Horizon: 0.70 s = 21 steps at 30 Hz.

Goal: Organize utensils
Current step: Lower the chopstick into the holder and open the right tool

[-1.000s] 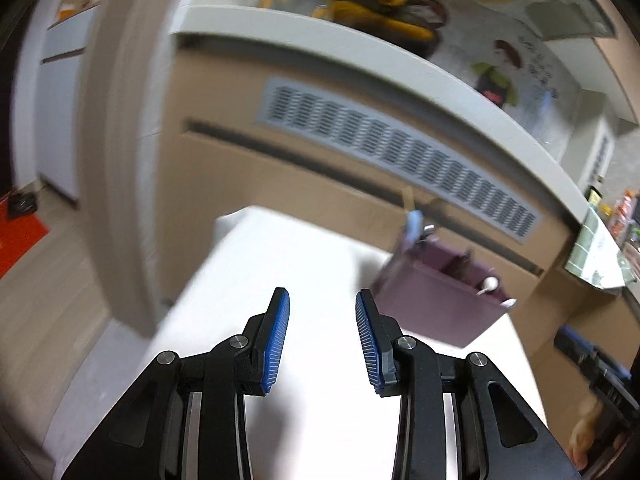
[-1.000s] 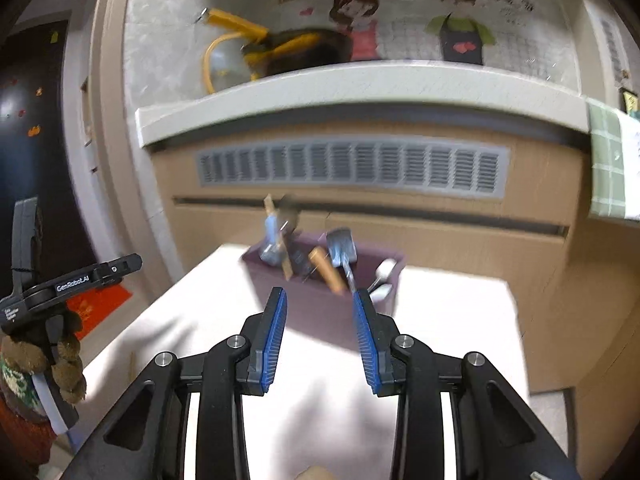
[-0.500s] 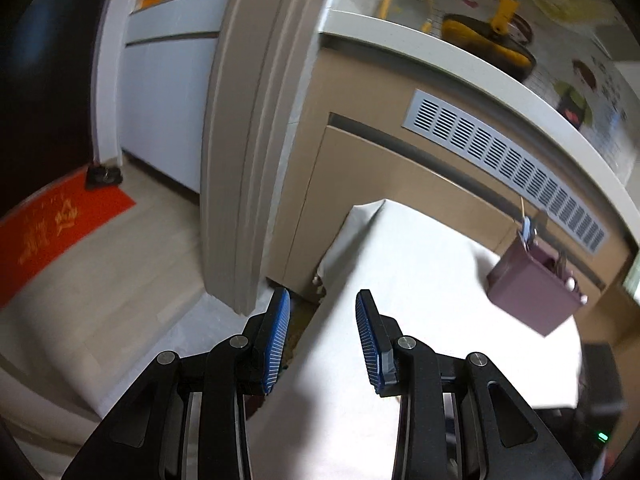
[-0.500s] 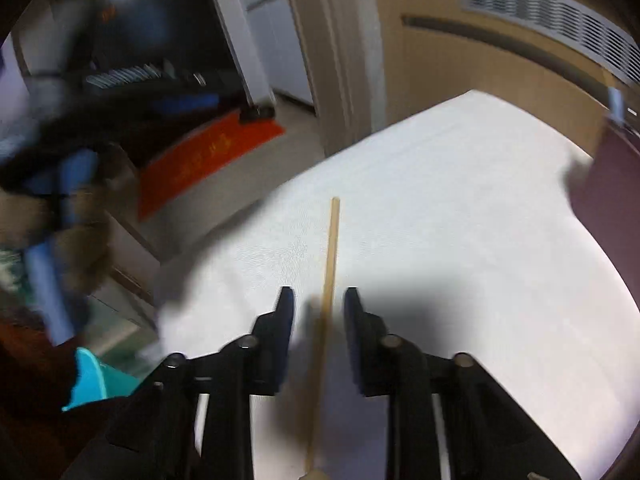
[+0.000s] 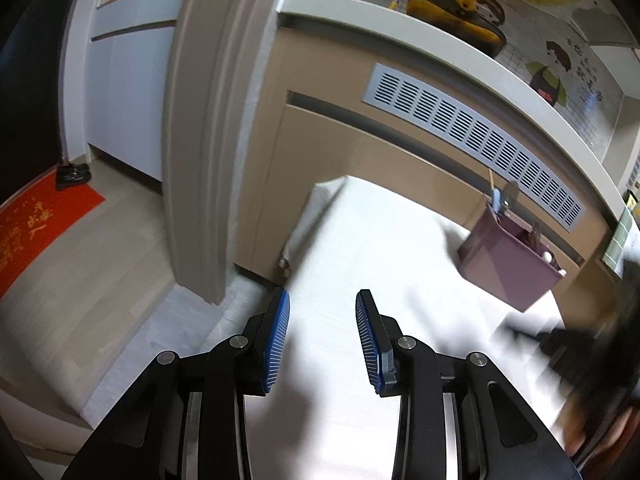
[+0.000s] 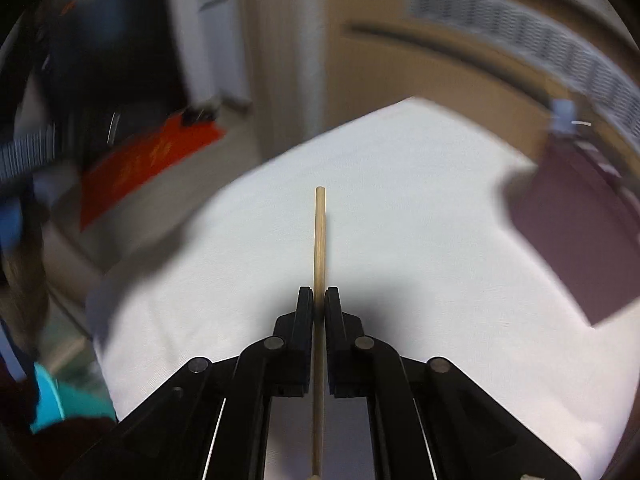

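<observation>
The right gripper point(image 6: 319, 304) is closing on a wooden chopstick point(image 6: 319, 240) that lies along its jaws on the white tablecloth point(image 6: 400, 200), the fingers already tight against it. Gripped lengthwise and so thin, the stick could slip or swing when lifted, or catch the cloth. The left gripper point(image 5: 322, 338) hangs open and empty. Farther off, the purple utensil holder point(image 5: 508, 256) is crowded, so the tip may jam on insertion.
</observation>
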Available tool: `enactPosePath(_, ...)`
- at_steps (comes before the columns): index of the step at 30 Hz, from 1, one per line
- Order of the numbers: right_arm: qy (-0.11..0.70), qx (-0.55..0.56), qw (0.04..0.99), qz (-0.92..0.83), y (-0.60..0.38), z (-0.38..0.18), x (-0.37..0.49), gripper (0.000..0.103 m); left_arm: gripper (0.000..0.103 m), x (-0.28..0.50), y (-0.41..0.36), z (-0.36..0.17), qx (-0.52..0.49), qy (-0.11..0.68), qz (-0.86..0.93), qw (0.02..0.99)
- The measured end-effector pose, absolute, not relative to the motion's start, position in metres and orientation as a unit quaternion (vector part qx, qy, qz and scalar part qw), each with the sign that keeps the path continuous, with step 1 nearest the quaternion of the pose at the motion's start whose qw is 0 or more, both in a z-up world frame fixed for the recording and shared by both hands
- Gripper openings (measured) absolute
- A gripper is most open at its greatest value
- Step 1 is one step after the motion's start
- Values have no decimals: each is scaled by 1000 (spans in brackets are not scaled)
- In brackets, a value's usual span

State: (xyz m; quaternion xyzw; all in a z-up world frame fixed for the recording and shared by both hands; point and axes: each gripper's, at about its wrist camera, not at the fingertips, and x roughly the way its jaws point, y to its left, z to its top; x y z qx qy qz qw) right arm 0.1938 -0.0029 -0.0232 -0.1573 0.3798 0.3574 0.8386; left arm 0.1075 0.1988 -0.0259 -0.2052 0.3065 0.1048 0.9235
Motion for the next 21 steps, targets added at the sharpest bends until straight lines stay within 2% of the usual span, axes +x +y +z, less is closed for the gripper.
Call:
enactPosePath(4, 264, -55, 917, 295, -65, 63, 227, 5, 35, 127, 181, -29, -228, 305, 57, 923)
enactPosePath(7, 173, -38, 953, 245, -85, 105, 254, 5, 35, 144, 167, -32, -233, 305, 30, 923)
enactPosePath(13, 135, -20, 962, 235, -69, 97, 317, 5, 35, 169, 152, -36, -226, 308, 1, 924)
enactPosePath(21, 84, -12, 974, 210, -51, 74, 358, 5, 35, 186, 167, -47, -254, 290, 4, 923)
